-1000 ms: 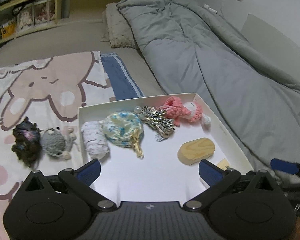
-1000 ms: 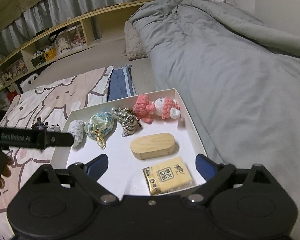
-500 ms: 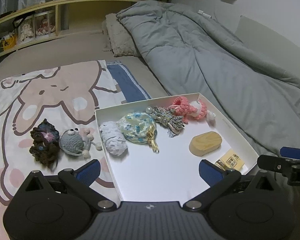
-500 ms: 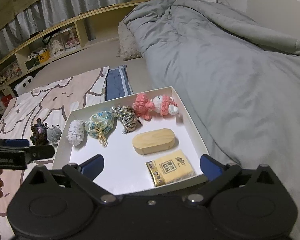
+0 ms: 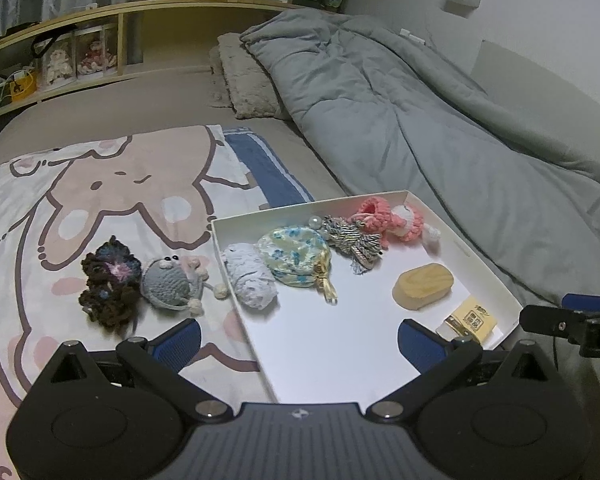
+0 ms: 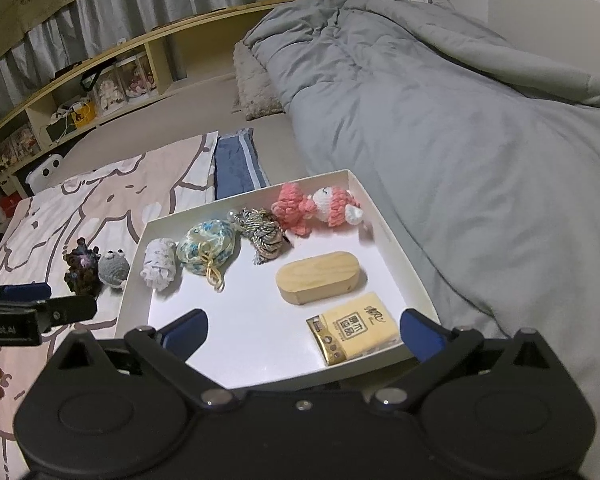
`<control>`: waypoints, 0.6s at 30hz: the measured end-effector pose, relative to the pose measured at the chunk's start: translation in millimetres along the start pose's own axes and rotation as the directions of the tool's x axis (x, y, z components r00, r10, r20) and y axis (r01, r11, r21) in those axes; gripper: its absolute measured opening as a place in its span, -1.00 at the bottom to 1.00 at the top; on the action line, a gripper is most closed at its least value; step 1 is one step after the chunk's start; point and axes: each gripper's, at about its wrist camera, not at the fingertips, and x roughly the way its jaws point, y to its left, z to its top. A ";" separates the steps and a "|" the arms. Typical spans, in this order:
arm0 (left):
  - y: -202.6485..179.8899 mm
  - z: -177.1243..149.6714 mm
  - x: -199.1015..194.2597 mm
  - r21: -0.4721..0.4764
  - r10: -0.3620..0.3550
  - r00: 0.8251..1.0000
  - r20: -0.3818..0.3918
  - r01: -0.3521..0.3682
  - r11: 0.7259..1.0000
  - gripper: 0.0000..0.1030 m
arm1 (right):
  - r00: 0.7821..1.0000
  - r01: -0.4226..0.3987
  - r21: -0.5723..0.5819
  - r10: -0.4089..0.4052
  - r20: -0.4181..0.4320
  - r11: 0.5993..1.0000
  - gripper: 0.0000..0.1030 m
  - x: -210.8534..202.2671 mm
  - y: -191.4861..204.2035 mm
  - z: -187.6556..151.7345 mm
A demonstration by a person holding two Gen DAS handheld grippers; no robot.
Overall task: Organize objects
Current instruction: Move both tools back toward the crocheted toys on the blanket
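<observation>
A white tray (image 5: 476, 256) (image 6: 392, 236) lies on the bed. Inside it are a pale crochet roll (image 5: 250, 276), a floral pouch (image 5: 296, 254), a rope tassel (image 5: 352, 238), a pink crochet toy (image 5: 388, 220), an oval wooden box (image 6: 318, 276) and a yellow packet (image 6: 354, 328). Left of the tray, on the cartoon blanket (image 5: 100, 184), lie a dark crochet piece (image 5: 108, 284) and a grey crochet mouse (image 5: 170, 282). My left gripper (image 5: 298, 340) is open and empty, over the tray's near left edge. My right gripper (image 6: 303, 330) is open and empty, above the tray's near edge by the packet.
A grey duvet (image 5: 420, 120) covers the right half of the bed, right up against the tray. A folded blue cloth (image 6: 236, 164) and a fuzzy pillow (image 5: 244, 80) lie beyond. Wooden shelves (image 6: 100, 84) with boxes run along the back wall.
My left gripper has shifted left, so the dark crochet piece and the mouse now sit nearer its left finger. The right gripper's fingers have spread slightly wider.
</observation>
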 end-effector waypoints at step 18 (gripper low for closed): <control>81.2 5.1 -16.7 -0.053 0.117 0.992 0.039 -0.115 0.992 1.00 | 0.994 0.024 0.005 -0.025 0.109 1.000 1.00 26.4 53.9 14.3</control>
